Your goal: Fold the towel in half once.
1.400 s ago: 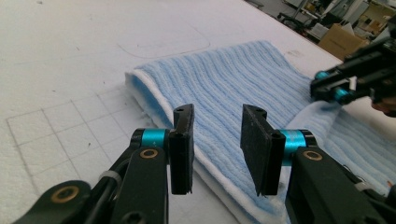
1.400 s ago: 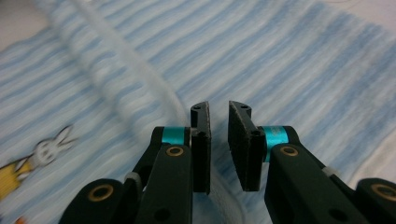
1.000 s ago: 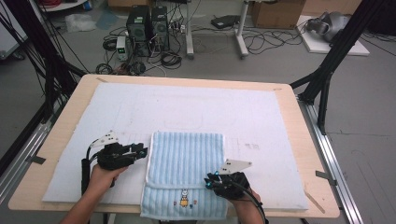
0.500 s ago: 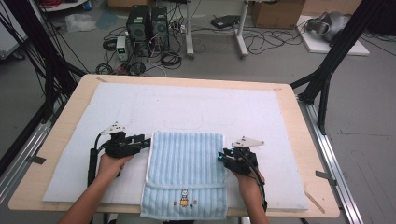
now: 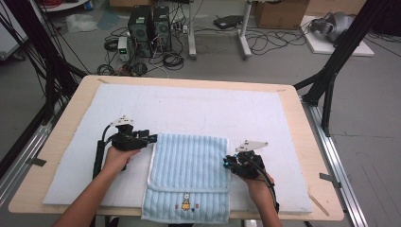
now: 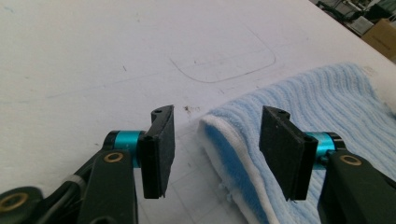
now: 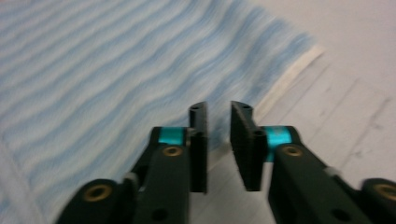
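Note:
A folded light-blue striped towel (image 5: 189,172) lies on the white mat (image 5: 213,106) near the front edge, with a small embroidered figure (image 5: 186,202) on its near hem. My left gripper (image 5: 150,138) is at the towel's far left corner. In the left gripper view its jaws have just been opening and stand wide, with that corner (image 6: 224,140) between them and no pad touching it; left gripper (image 6: 217,116). My right gripper (image 5: 227,163) sits at the towel's right edge. Its jaws have closed a little, leaving a narrow empty gap over the towel's edge (image 7: 285,77); right gripper (image 7: 218,109).
A faint rounded outline (image 6: 224,65) is drawn on the mat beyond the towel. The wooden table rim (image 5: 302,123) frames the mat. Behind the table are computer towers (image 5: 146,21), cables on the floor and black frame legs (image 5: 331,75).
Both hands moved away from the person along the towel's sides. The left gripper reached the far left corner and its jaws spread wider. The right gripper went from the near hem to mid-edge.

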Available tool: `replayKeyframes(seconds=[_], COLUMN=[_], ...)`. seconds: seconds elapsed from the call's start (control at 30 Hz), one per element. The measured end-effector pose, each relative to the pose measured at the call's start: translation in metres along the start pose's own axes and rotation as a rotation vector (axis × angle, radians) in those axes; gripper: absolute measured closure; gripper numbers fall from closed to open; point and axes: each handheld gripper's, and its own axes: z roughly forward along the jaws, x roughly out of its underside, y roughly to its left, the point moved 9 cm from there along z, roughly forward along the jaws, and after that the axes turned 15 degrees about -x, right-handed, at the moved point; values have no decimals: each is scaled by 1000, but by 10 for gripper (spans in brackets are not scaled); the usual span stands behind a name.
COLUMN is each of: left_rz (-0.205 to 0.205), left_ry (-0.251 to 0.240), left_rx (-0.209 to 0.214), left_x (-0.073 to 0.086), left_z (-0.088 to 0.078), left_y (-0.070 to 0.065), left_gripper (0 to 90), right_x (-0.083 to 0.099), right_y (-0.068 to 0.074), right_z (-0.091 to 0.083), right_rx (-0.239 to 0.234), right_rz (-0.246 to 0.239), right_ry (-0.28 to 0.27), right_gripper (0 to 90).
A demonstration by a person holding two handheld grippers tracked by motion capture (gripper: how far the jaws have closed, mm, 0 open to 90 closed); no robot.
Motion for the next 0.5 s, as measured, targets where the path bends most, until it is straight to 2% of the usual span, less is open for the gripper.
replayKeyframes(seconds=[0.13,0.23,0.37,0.43,0.5], left_rz=[15,11,43,72,90], left_ry=[41,45,55,78,76], left_rx=[-21,-13,2,7,5], left_x=[7,7,9,11,10], left_z=[9,10,11,12,14], left_y=[-1,-4,-10,-13,-17], left_gripper=[443,447,496,509,505], right_x=[-10,-15,-20,-22,-24], right_y=[-15,-29,-41,-42,-41], right_z=[-2,2,11,17,24], right_rx=[51,99,130,125,114], right_rz=[31,59,90,90,79], right_ry=[-57,-85,-93,-88,-69], right_gripper=[606,505,473,490,524])
